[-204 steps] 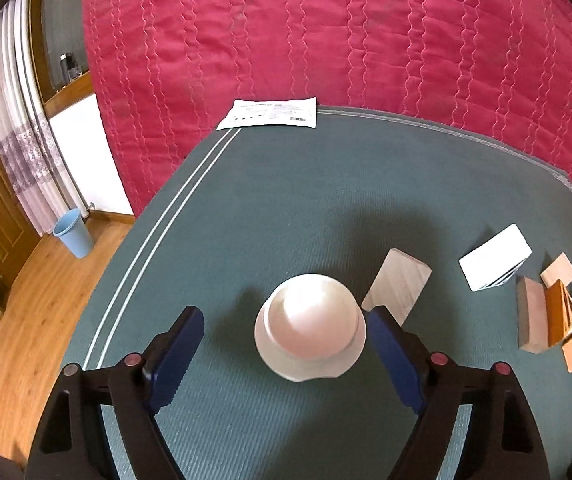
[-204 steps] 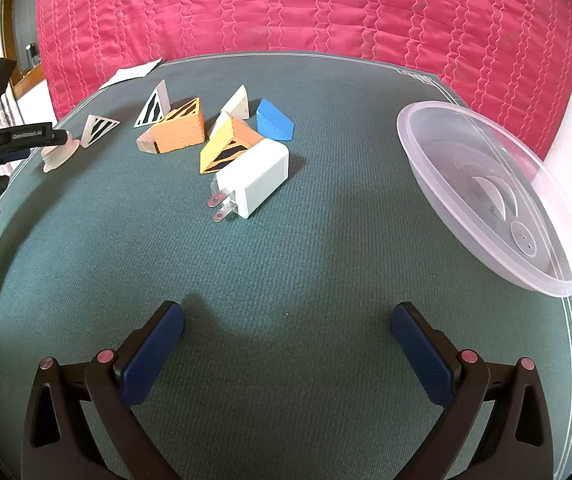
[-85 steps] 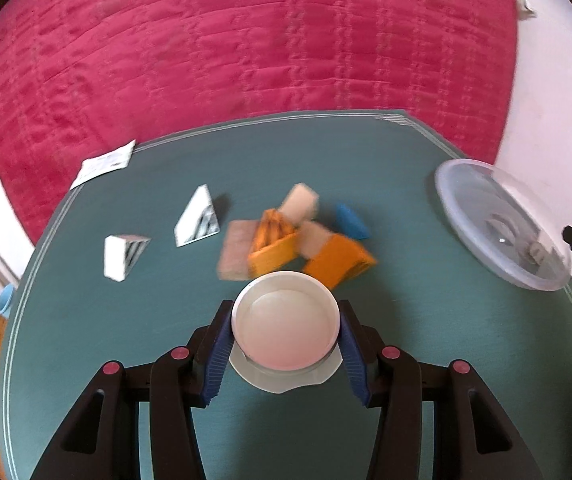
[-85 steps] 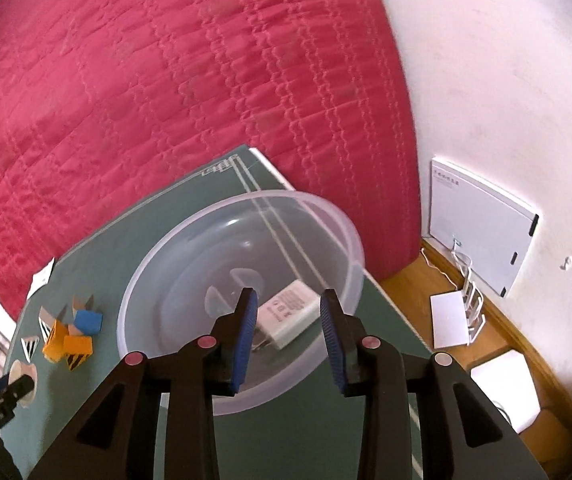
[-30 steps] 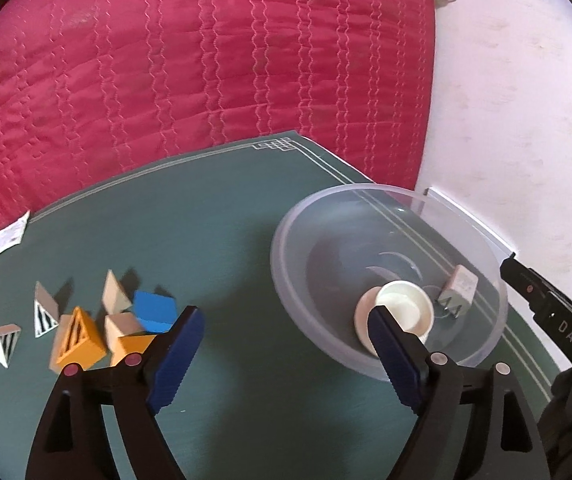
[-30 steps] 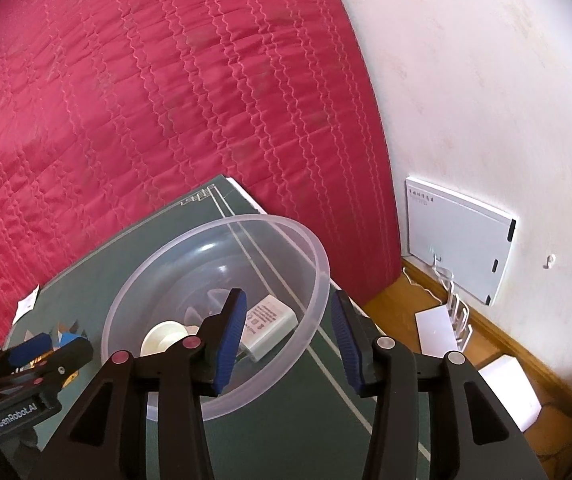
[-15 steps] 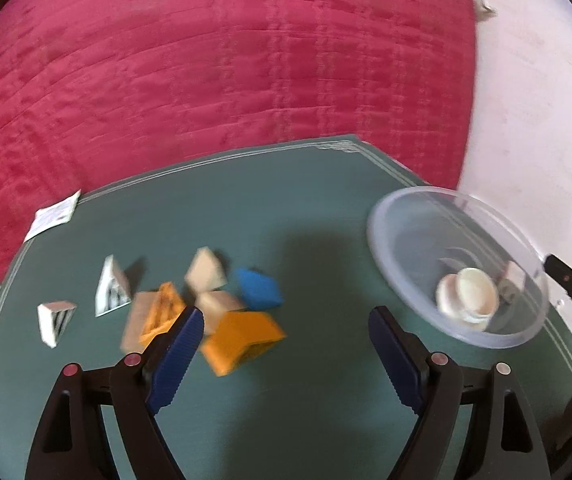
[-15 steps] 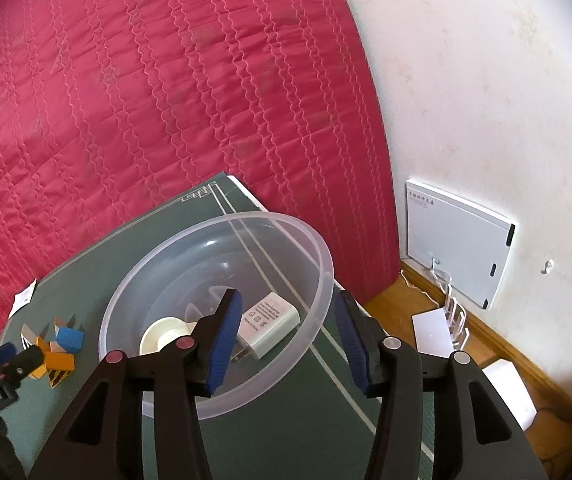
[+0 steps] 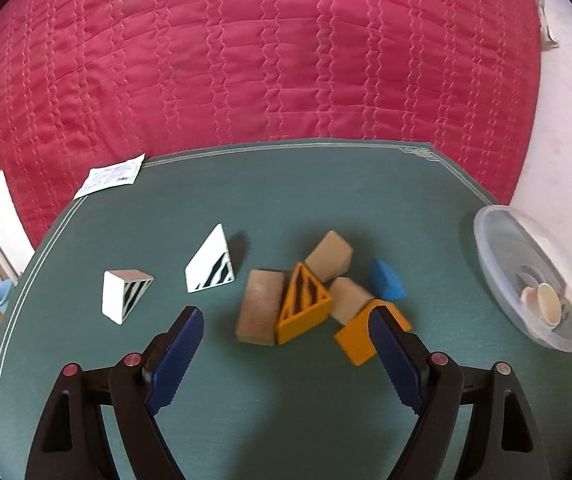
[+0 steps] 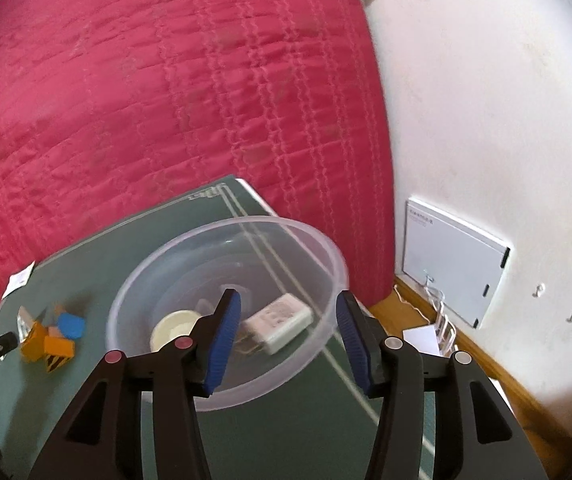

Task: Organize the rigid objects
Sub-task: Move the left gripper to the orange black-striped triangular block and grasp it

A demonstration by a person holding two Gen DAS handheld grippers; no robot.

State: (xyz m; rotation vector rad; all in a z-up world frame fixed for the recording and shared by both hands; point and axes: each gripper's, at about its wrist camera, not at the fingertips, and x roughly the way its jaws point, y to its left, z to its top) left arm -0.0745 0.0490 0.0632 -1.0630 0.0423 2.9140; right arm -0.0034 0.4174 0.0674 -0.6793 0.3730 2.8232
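Since half a second ago the left gripper (image 9: pixel 284 344) has swung leftward, so the heap of blocks now sits between its spread, empty fingers (image 9: pixel 176 354) and the clear bowl (image 9: pixel 498 280) has slid to the right edge of its view; the right gripper (image 10: pixel 288 340) has barely shifted and its fingers (image 10: pixel 224 340) have opened a little wider, holding nothing above the bowl's near rim. Going left to right on the green felt table (image 9: pixel 286 200): one printed paper slip (image 9: pixel 112 174) lies flat at the far left edge; two white wedges with black zebra stripes, the left striped wedge (image 9: pixel 124 294) lying on its side and the right striped wedge (image 9: pixel 210 268) standing on a face, sit apart from each other; then a close huddle of three plain tan blocks (image 9: pixel 260 308), matte and blunt-edged, two orange wedges, the nearer orange wedge (image 9: pixel 306 308) showing black stripes on its triangular face, and one smooth blue wedge (image 9: pixel 386 284) on the heap's right side. The bowl, one round piece of thin translucent plastic, stands near the table's right corner and holds two things: one cream cup-shaped piece (image 10: pixel 176 330) and one white boxy charger (image 10: pixel 280 322) with metal prongs, side by side on its floor. Behind everything hangs a quilted crimson bedspread (image 9: pixel 266 60).
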